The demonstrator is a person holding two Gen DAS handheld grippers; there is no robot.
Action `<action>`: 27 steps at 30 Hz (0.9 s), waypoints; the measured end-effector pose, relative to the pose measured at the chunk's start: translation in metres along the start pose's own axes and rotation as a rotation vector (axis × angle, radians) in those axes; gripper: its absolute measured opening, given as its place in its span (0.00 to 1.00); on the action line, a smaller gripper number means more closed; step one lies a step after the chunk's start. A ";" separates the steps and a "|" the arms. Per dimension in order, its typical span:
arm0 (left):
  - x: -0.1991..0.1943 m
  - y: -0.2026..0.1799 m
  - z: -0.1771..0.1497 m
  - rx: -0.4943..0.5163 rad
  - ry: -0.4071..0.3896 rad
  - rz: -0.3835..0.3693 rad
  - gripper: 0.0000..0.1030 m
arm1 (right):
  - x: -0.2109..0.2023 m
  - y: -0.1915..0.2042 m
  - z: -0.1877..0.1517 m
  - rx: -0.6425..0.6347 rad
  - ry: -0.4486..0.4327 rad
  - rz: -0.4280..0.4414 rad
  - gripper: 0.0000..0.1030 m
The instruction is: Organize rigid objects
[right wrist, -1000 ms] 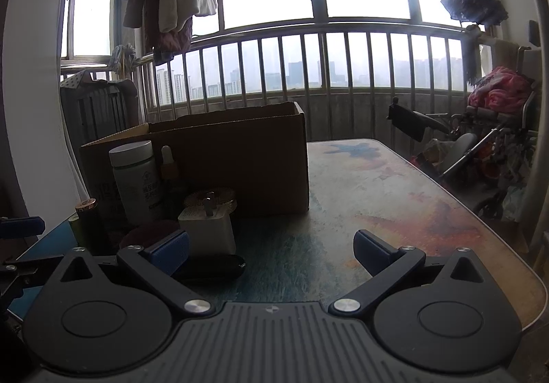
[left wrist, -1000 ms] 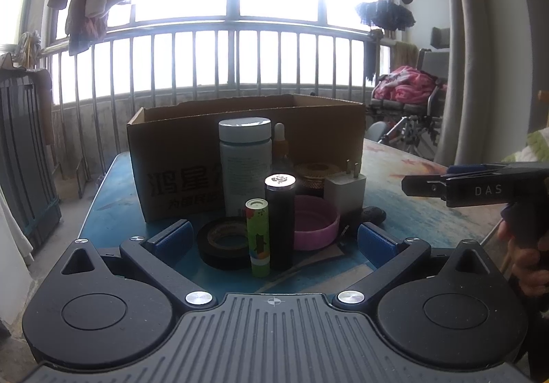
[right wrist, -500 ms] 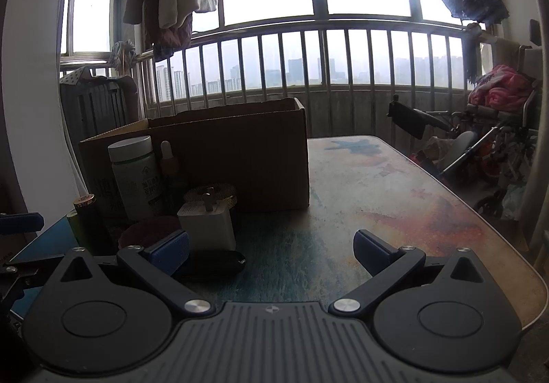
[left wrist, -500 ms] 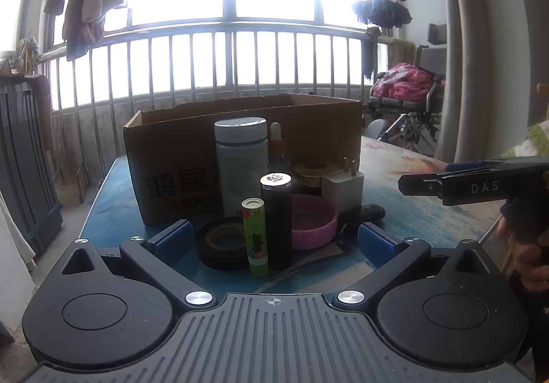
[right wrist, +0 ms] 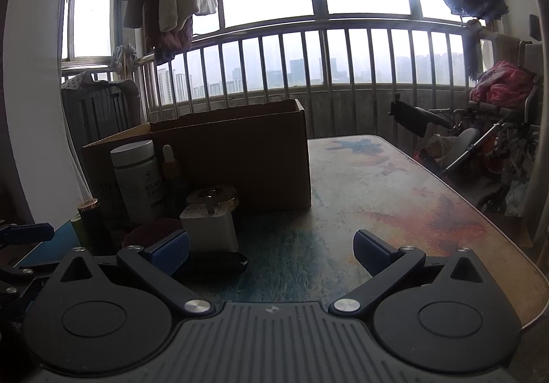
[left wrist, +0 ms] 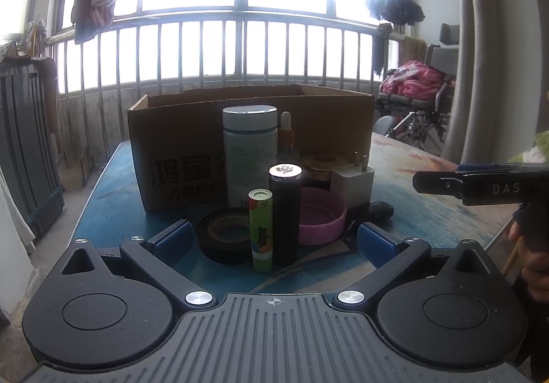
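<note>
Several small items stand before an open cardboard box (left wrist: pixel 178 142) on the table: a white bottle (left wrist: pixel 249 149), a dropper bottle (left wrist: pixel 286 134), a black tube (left wrist: pixel 285 215), a green tube (left wrist: pixel 261 235), a black tape roll (left wrist: pixel 223 235), a pink lid (left wrist: pixel 322 218), a white charger (left wrist: pixel 353 187) and a black key fob (left wrist: pixel 381 209). My left gripper (left wrist: pixel 272 240) is open, just short of the tubes and holding nothing. My right gripper (right wrist: pixel 271 247) is open and empty; its left finger is near the charger (right wrist: pixel 209 228) and key fob (right wrist: pixel 219 264).
A gold round disc (left wrist: pixel 322 161) lies behind the charger. The painted table (right wrist: pixel 394 204) stretches bare to the right of the box (right wrist: pixel 233 163). A railing (right wrist: pixel 343 57) runs behind, with a wheelchair (right wrist: pixel 480 142) at the right. A hand holds the right gripper (left wrist: pixel 422 182).
Both views drift only slightly. No object has moved, and both grippers stay open and empty.
</note>
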State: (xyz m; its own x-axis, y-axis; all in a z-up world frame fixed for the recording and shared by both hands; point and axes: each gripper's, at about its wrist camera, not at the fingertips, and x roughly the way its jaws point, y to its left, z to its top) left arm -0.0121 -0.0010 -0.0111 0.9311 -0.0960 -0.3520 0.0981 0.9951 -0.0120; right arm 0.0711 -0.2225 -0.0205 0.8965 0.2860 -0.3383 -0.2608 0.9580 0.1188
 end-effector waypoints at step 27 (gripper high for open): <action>-0.002 0.007 0.002 -0.074 -0.029 -0.041 0.77 | 0.002 0.006 0.000 -0.016 0.019 0.093 1.00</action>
State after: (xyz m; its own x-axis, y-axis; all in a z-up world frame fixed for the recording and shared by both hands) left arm -0.0130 0.0061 -0.0087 0.9367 -0.1363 -0.3224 0.1110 0.9892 -0.0958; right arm 0.0708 -0.2159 -0.0208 0.8614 0.3737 -0.3441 -0.3481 0.9276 0.1358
